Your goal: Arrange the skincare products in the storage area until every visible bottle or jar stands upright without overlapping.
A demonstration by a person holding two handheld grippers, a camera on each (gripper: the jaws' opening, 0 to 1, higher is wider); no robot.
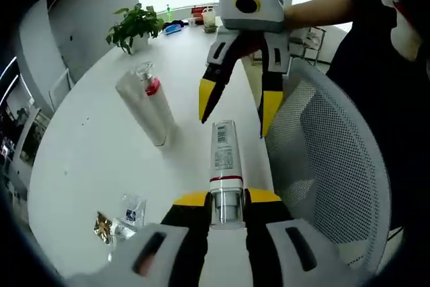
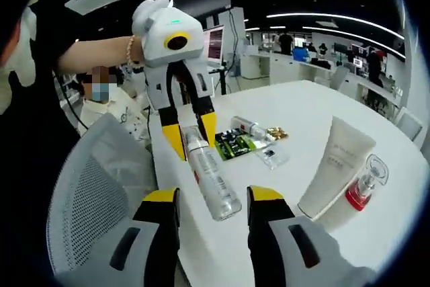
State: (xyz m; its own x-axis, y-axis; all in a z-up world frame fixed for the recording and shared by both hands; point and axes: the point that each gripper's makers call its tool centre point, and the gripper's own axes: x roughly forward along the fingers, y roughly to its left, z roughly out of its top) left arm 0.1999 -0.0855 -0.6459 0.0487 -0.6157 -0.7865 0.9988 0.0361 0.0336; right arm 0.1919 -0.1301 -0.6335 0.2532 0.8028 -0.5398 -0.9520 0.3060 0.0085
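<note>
The left gripper's (image 1: 226, 201) yellow-tipped fingers (image 1: 191, 199) are clenched on the capped end of a clear spray bottle (image 1: 224, 166), which they hold lying level above the white counter (image 1: 87, 166), its labelled body pointing away from the camera. In the right gripper view the same bottle (image 2: 211, 176) reaches from the left gripper (image 2: 190, 132) toward the right gripper (image 2: 211, 201), whose fingers (image 2: 160, 196) are released and spread on either side of its near end; whether they touch it is hard to judge from this angle. In the left gripper view the right gripper (image 1: 237, 107) hangs with its tips just beyond the bottle's far end, held by a person's hand (image 1: 259, 42). A white tube (image 1: 144, 107) stands on the counter with a small red-and-clear bottle (image 1: 149, 78) just beside it. Small sachets (image 1: 121, 220) lie near the counter's edge, a potted plant (image 1: 134, 26) stands at the far end, and a white mesh chair (image 1: 329, 159) sits beside the counter.
</note>
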